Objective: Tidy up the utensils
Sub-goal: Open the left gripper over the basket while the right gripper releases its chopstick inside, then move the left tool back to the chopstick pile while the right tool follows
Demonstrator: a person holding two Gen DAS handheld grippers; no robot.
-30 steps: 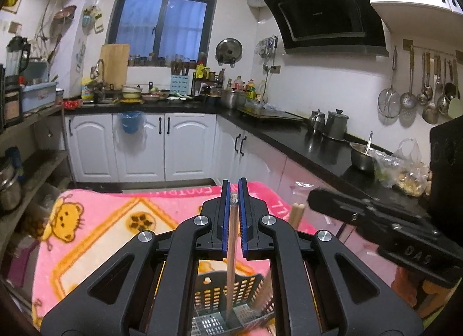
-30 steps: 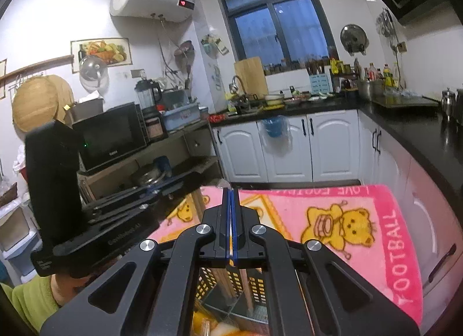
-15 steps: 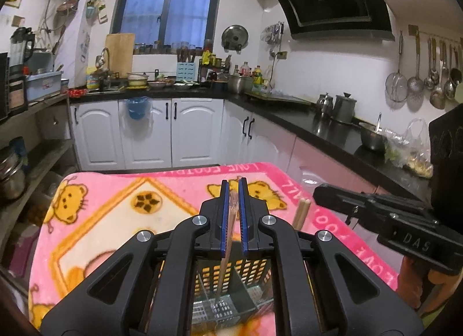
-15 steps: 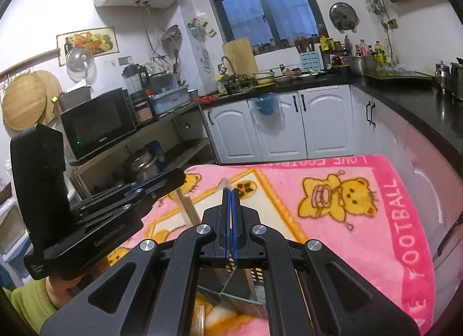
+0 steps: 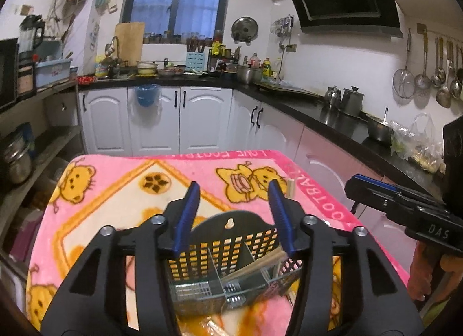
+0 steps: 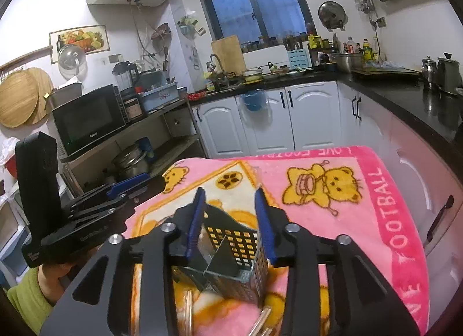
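Both grippers have just been opening over the caddy (image 5: 231,246). Left gripper (image 5: 233,191): jaws roughly half apart, nothing between the pads. Right gripper (image 6: 228,198): same, jaws parted, empty. Looks like a release step, each dropping a utensil in from above.

Caddy is a black perforated basket with dividers, sitting on the near part of the pink blanket (image 5: 121,179), directly below both grippers. Both point down into it, which makes sense: upright compartments take long items end-first.

Chopsticks (image 5: 254,263) lie slanted in the right compartment, resting against the right wall, not upright. One more stick tip (image 5: 290,188) pokes up just behind the left gripper's right finger; can't tell if it's in the caddy or leaning outside it.

More utensils still loose on the blanket near the caddy: pale sticks (image 6: 262,321) at the near edge in the right wrist view, something light (image 5: 214,324) in the left wrist view. Too cropped to identify. So, by my read, the task is partway done.

In the way:
- the two grippers are close beside each other; each shows in the other's view
- the slanted chopsticks take up the right compartment's opening, next insert there may jam
- the caddy's raised back plate with its hanging hole (image 5: 229,222) sits on the far side

Counters, cabinets and shelf stand well apart, no issue.
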